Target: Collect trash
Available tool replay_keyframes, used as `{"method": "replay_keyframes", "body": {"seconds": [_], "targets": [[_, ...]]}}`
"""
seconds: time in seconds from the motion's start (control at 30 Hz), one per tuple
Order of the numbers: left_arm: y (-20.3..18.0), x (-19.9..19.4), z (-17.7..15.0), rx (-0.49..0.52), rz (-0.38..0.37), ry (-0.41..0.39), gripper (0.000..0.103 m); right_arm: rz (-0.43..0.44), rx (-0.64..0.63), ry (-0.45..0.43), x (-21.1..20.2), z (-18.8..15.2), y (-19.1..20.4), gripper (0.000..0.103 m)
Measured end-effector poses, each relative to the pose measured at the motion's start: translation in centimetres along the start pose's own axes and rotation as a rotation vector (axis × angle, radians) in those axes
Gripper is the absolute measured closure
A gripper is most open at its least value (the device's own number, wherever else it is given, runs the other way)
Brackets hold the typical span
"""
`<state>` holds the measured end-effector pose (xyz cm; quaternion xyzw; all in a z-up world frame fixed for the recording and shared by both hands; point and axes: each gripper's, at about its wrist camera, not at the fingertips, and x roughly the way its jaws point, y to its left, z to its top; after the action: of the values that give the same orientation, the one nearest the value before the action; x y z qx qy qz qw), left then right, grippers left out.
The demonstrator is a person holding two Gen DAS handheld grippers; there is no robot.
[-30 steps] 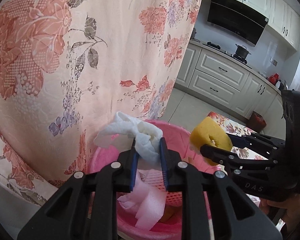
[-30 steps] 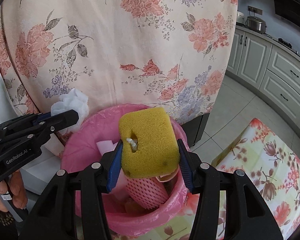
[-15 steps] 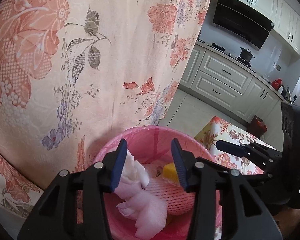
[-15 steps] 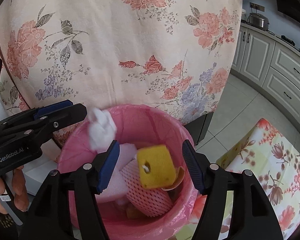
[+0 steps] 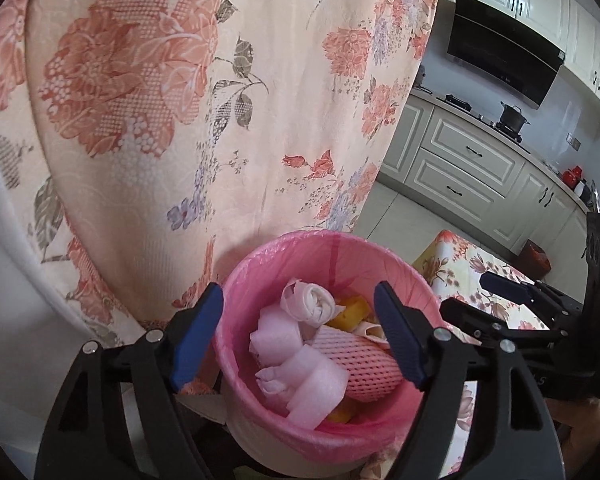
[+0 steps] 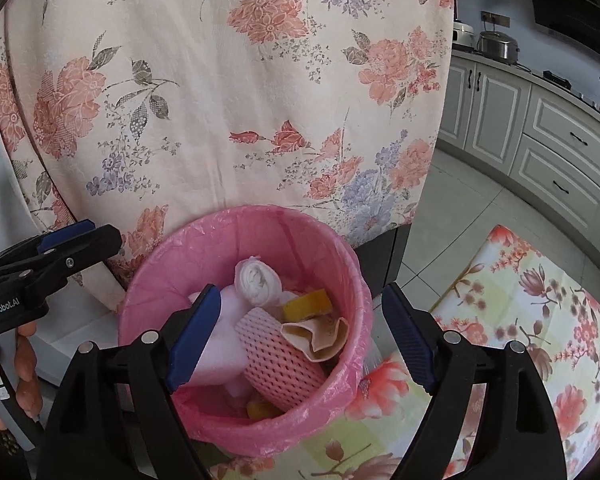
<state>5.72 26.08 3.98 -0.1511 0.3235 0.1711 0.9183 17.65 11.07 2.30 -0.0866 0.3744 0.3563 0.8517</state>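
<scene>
Left gripper (image 5: 298,336): jaws just spread apart, nothing between them now; white tissue wad (image 5: 310,306), clamped a second ago, lying inside the pink-lined bin (image 5: 324,240) atop foam scraps. Right gripper (image 6: 300,338): jaws likewise just spread and empty; yellow sponge (image 6: 308,302), held a second ago, now resting in the bin beside a pink foam net (image 6: 278,362). Both drops apparently done, so probably free to fetch more trash. Around: floral cloth (image 6: 236,92) draped behind the bin, patterned tablecloth (image 6: 540,320) to the right. No obstruction visible.
</scene>
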Motion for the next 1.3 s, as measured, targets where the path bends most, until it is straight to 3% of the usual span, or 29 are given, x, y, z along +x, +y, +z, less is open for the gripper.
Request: {"method": "replay_keyframes", "body": {"seconds": [0.6,1.3], "targets": [[-1.6,-4.5,-6.3,0.044,0.001,0.098,0.014,-0.032,0.017,-0.013,-5.6,-5.8,0.5,0.019],[-1.8,-5.0,-6.5,0.036,-0.004,0.098,0.013,-0.028,0.006,-0.018,-6.4,-6.1,1.2,0.019]]}}
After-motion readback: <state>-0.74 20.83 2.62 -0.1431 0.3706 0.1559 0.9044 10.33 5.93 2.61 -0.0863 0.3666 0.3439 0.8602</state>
